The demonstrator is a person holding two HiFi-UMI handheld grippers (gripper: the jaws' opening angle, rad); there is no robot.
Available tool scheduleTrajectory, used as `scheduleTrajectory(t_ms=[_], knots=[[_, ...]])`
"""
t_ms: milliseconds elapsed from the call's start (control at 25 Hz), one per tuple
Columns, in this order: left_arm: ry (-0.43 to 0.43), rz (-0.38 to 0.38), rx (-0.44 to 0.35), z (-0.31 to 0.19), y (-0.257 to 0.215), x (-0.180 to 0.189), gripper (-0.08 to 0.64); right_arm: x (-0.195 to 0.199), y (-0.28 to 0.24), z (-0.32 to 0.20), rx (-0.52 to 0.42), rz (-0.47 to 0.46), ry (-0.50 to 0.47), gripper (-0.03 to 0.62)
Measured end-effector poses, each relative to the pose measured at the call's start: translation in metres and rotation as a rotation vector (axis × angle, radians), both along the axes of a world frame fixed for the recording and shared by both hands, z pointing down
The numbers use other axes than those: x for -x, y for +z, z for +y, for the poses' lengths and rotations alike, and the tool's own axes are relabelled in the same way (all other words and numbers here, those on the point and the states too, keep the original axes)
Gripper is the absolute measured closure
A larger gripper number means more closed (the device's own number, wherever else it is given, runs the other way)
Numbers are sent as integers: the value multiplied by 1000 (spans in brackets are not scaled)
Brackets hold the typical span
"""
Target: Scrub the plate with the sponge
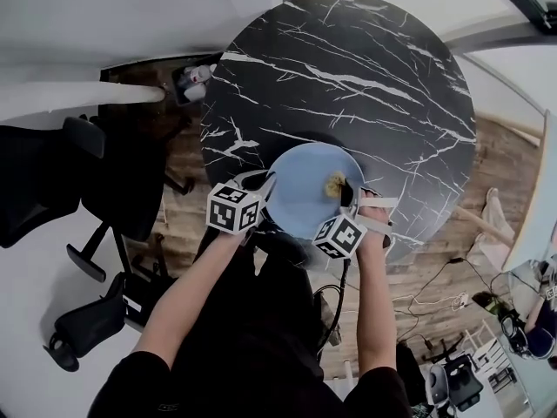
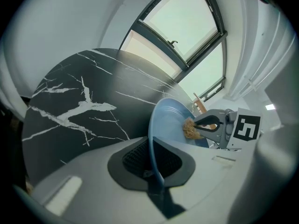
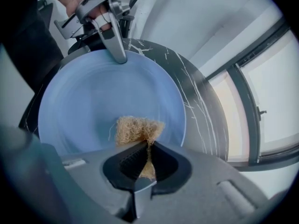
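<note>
Plate [image 3: 93, 92] scrub, sponge [image 3: 138, 129] down.
L gripper [image 2: 153, 169] jaws clamp plate rim; R gripper [image 3: 142, 162] jaws pinch sponge on plate face, across from L grip.

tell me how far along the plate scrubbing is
Done: the left tool grips the blue plate by its rim, and the right tool is shut on the sponge. In hand: the sponge rests against the plate's face. Left: the plate shows no dirt or suds, so remaining scrubbing can't be judged.
</note>
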State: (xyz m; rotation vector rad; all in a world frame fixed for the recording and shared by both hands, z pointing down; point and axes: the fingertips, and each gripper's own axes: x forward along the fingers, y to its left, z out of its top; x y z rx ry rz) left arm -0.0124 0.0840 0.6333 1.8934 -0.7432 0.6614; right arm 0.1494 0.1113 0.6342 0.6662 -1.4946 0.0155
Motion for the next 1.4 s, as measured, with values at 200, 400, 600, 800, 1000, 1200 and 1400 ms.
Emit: scheduleTrajectory(t_ms=[200, 400, 600, 800, 1000, 1200, 1400], knots=[[-3, 6, 13, 1, 1, 1, 541, 0, -2, -26, -90, 17, 8, 568], [25, 2, -2, 0, 1, -2, 533, 13, -36, -45, -291, -153, 115, 568], [15, 3, -47, -3, -7, 5, 442, 22, -94, -40, -433, -372, 243, 568], [1, 18, -114, -11, -36, 11, 417, 21, -177, -27, -570, -624, 419, 568], [77, 89, -286, -1, -110, -3, 480, 26, -239, -2, -616, -862, 546, 568], [92, 136, -427, 19, -185, -16, 550, 16, -290, 32, -688, -1055, 696, 568], [60, 192, -571, 35, -249, -19, 558, 9, -326, 62, -814, -1099, 746, 568]])
